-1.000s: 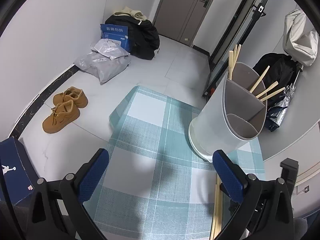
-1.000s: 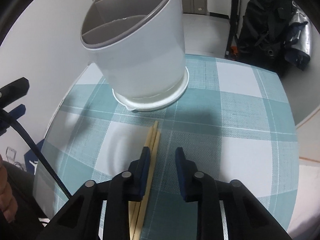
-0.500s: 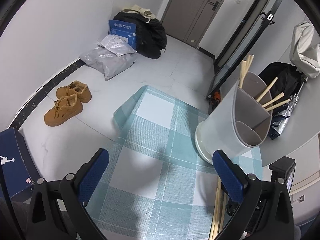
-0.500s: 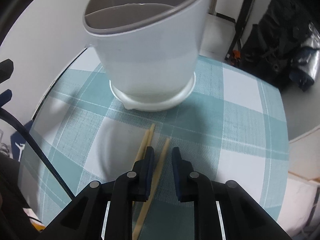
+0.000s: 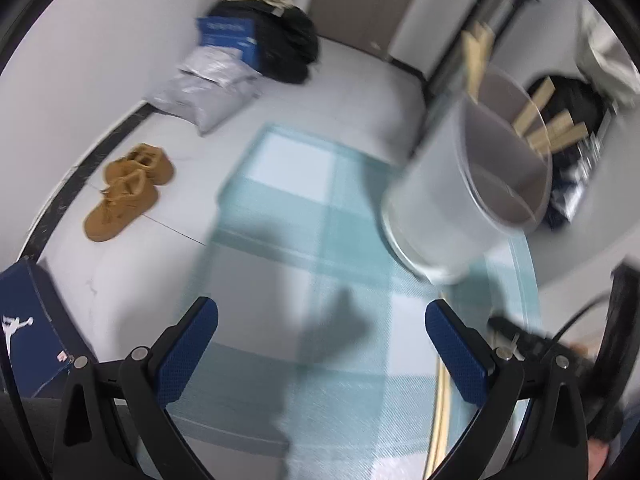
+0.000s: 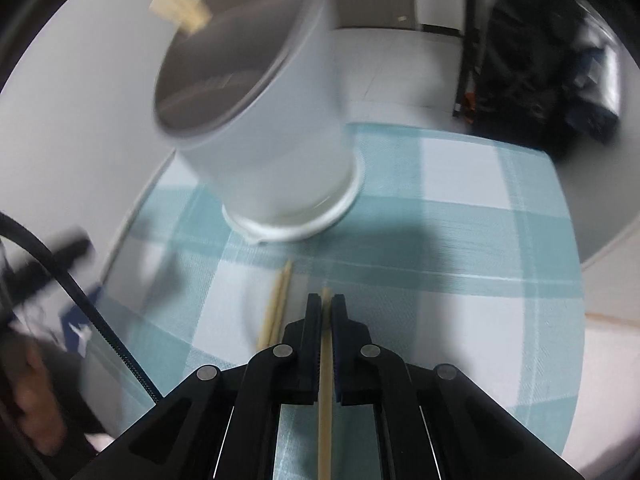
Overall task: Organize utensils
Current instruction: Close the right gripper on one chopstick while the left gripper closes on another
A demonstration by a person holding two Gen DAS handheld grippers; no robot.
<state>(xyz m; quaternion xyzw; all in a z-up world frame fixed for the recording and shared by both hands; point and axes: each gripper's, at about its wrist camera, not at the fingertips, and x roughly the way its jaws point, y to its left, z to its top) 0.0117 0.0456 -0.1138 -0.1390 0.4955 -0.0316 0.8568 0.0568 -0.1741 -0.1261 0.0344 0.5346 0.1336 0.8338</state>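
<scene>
A white utensil holder (image 6: 276,148) with grey inner compartments stands on the teal checked tablecloth (image 6: 460,240); several wooden chopsticks stick out of it. My right gripper (image 6: 326,300) is shut on one wooden chopstick (image 6: 324,368), which runs back between its fingers. Two more chopsticks (image 6: 276,304) lie on the cloth just left of it. In the left wrist view the holder (image 5: 468,200) is at the right and loose chopsticks (image 5: 440,412) lie by the right finger. My left gripper (image 5: 320,344) is open above the cloth, holding nothing.
On the floor beyond the table lie a pair of tan shoes (image 5: 128,192), grey parcel bags (image 5: 208,92), a blue box and a black bag (image 5: 280,44). A dark blue shoebox (image 5: 28,320) sits at the lower left. A person's hand (image 6: 28,392) shows at the left edge.
My right gripper has closed on one chopstick, separating it from the other two. Both views have shifted and blurred; the holder sits slightly higher in the right wrist view.
</scene>
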